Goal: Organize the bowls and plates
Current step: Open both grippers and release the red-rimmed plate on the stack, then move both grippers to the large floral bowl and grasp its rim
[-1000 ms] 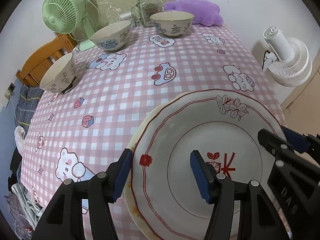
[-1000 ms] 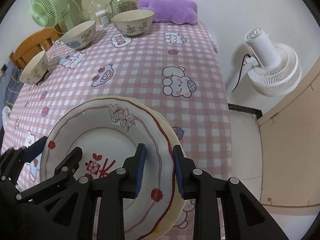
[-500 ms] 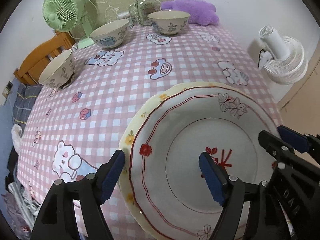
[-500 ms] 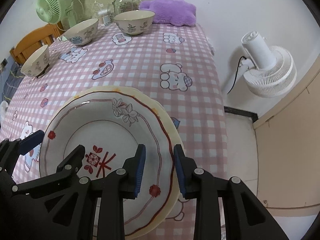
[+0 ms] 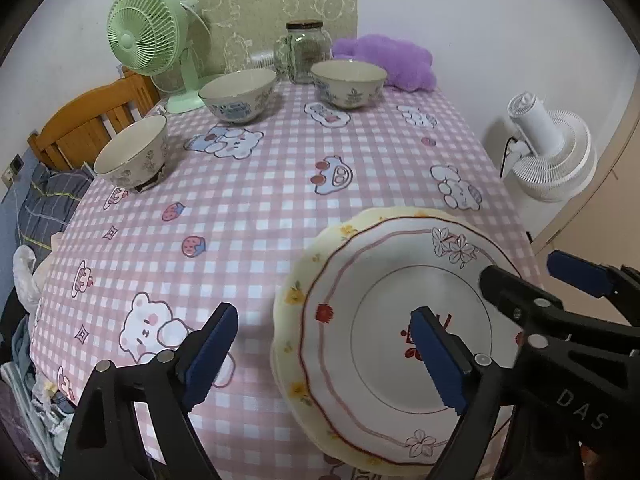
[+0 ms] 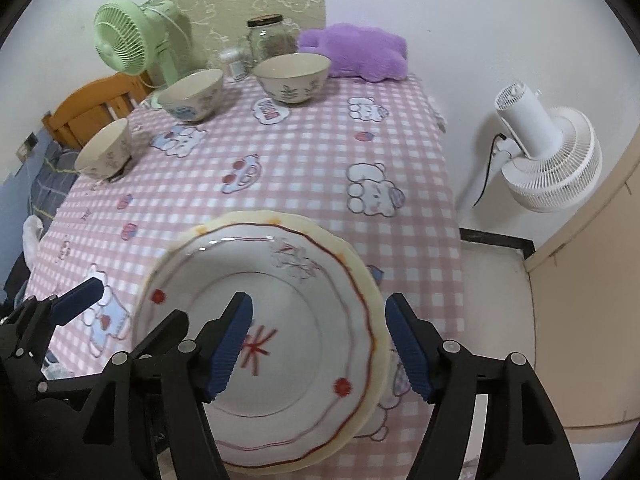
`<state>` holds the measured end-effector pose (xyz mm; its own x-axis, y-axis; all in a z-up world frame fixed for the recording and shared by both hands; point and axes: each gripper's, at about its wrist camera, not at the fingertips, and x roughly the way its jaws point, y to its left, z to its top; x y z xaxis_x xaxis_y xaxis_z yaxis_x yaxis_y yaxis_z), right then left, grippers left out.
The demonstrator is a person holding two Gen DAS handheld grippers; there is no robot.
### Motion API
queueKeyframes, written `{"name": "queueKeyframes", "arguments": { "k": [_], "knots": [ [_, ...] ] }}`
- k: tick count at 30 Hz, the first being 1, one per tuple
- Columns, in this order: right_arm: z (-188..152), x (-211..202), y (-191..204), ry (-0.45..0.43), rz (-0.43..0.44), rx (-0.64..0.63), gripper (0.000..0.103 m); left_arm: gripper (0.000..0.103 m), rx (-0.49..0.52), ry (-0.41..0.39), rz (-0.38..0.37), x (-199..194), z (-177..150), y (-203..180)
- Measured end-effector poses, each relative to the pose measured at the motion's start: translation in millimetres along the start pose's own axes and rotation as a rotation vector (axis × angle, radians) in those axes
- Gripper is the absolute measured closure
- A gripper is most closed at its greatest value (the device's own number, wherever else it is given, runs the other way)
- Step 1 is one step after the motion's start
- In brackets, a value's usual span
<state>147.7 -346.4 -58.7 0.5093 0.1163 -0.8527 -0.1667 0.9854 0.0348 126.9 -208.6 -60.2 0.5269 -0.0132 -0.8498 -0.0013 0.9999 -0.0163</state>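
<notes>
A white plate with red trim (image 5: 404, 320) (image 6: 288, 344) lies stacked on a yellow scalloped plate (image 5: 296, 292) (image 6: 376, 320) at the table's near right corner. My left gripper (image 5: 324, 356) is open, one finger over the top plate, the other over the cloth to its left. My right gripper (image 6: 320, 350) is open and straddles the stack's right rim. Three bowls stand apart at the far side: left bowl (image 5: 132, 154) (image 6: 105, 155), middle bowl (image 5: 239, 95) (image 6: 192, 94), right bowl (image 5: 349, 83) (image 6: 293, 77).
The pink checked tablecloth (image 5: 256, 184) covers the table. A green fan (image 5: 148, 36), a glass jar (image 5: 304, 50) and a purple cushion (image 5: 388, 60) stand at the back. A white fan (image 6: 548, 152) stands on the floor to the right, a wooden chair (image 5: 88, 120) at left.
Both grippers opened and let go of the top plate, which now rests on the yellow plate. Both pulled back and up a little.
</notes>
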Motion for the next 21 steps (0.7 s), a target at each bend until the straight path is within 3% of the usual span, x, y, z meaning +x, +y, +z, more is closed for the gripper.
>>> {"name": "queueKeyframes", "arguments": {
  "k": [10,17,21],
  "knots": [
    [10,-5,55,-0.033,-0.017,0.023,0.031,0.013,-0.004,-0.006,-0.031,-3,11,61],
    [24,-9,111,-0.051,-0.053,0.054,0.017,0.013,0.041,0.004,-0.065,-2,25,113],
    [33,-4,141,-0.04,-0.047,0.082,0.015,0.013,0.062,-0.005,-0.076,-2,34,143]
  ]
}}
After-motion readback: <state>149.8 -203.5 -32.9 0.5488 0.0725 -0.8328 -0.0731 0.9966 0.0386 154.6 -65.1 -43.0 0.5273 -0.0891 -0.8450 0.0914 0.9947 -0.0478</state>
